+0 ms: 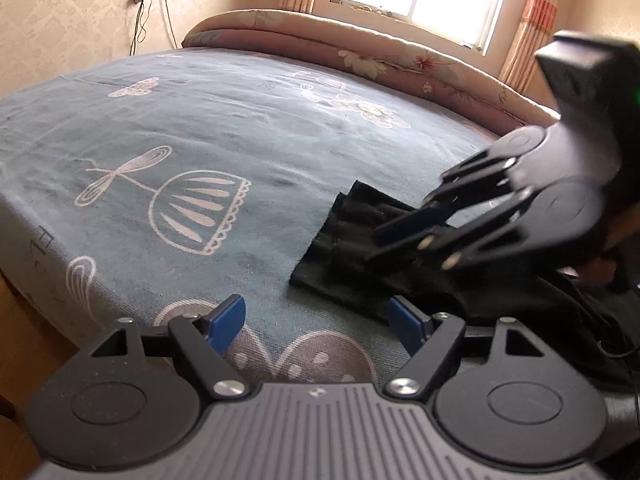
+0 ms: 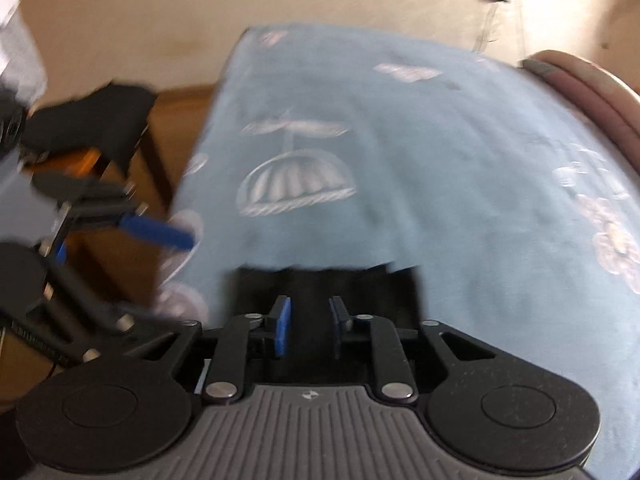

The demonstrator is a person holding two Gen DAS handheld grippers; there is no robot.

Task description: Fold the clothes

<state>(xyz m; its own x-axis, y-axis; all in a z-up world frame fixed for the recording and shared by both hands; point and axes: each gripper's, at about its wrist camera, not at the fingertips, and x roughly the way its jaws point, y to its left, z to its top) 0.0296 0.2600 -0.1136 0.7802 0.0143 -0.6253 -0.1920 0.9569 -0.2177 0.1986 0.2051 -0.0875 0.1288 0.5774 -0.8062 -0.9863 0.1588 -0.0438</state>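
Observation:
A black garment [image 1: 352,252] lies crumpled on the right part of the bed, with one straight hem facing left. My left gripper [image 1: 318,324] hovers over the sheet just short of that hem, open wide, with nothing between its blue pads. My right gripper [image 1: 400,236] reaches in from the right, low over the garment. In the right wrist view the right gripper [image 2: 310,328] shows a narrow gap between its pads; black cloth [image 2: 312,284] lies under and ahead of them, and neither pad presses on it. One blue finger [image 2: 160,232] of the left gripper shows at the left.
The bed has a blue-grey sheet [image 1: 200,128] with white drawings. A rolled floral quilt [image 1: 360,48] lies along the far edge under the window. The bed's left edge drops to a wooden floor [image 1: 24,320]. A chair with dark cloth [image 2: 100,120] stands beside the bed.

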